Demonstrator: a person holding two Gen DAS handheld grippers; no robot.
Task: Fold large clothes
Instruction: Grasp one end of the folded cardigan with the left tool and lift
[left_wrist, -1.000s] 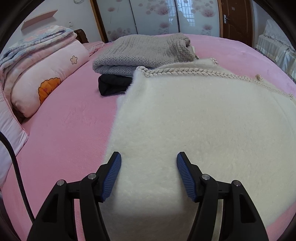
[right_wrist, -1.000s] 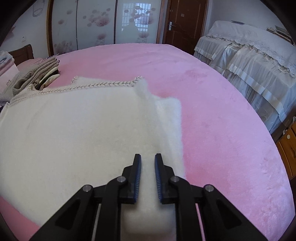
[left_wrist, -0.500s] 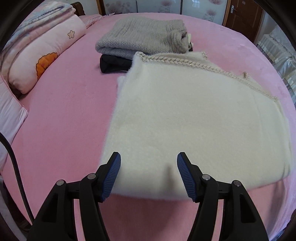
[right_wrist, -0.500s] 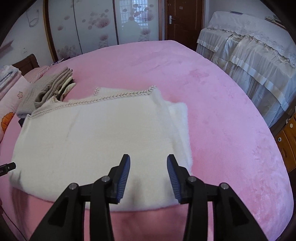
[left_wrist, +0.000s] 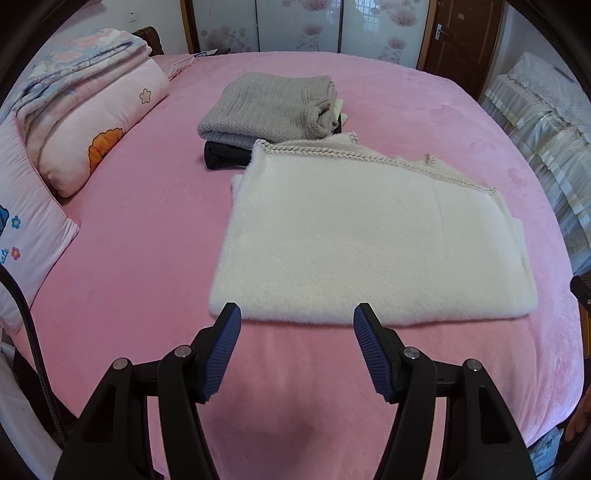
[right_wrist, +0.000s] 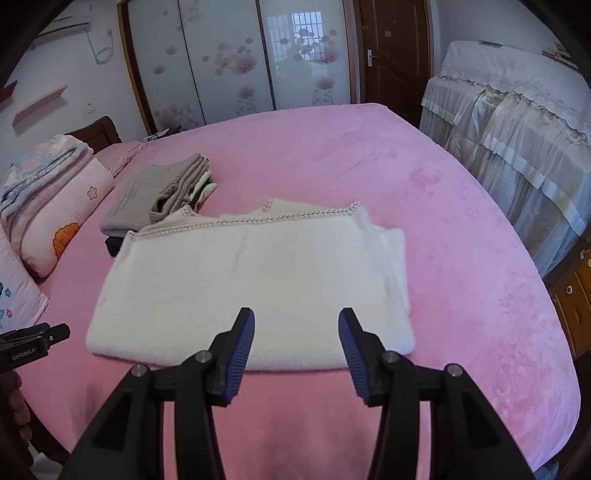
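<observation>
Over on the left, pink pillows and a rolled pink quilt (left_wrist: 99, 129) with a flower print are piled at the head of the bed (left_wrist: 140, 229), with a pale blue patterned blanket folded on top of them. Moving in, there's a folded grey knit (left_wrist: 269, 107) sitting on a dark garment (left_wrist: 225, 157), stacked toward the far side of the pink bedspread.

Now the middle: the big cream fleece garment (left_wrist: 362, 243) lies folded into a broad rectangle on the bed, its braided trim edge running along the far side, just beside the grey stack and possibly touching it. Its near edge is a thick, neat fold, and on its right side several layers show stepped at the edge.

The left tongs (left_wrist: 297, 347) hang above the near edge of the cream piece, jaws well apart, nothing between the blue ribbed pads, only pink bedspread under them. The right tongs (right_wrist: 296, 350) are over the right half of that same near edge, their jaws opening, also with nothing gripped; the fabric lies flat below and clear of the pads. From the right view the black body of the left tool pokes in at the left margin.

Farther right, bare pink bed, then a second bed (right_wrist: 517, 122) draped in white lace-edged cover, with a brown door (right_wrist: 391, 51) behind it.
</observation>
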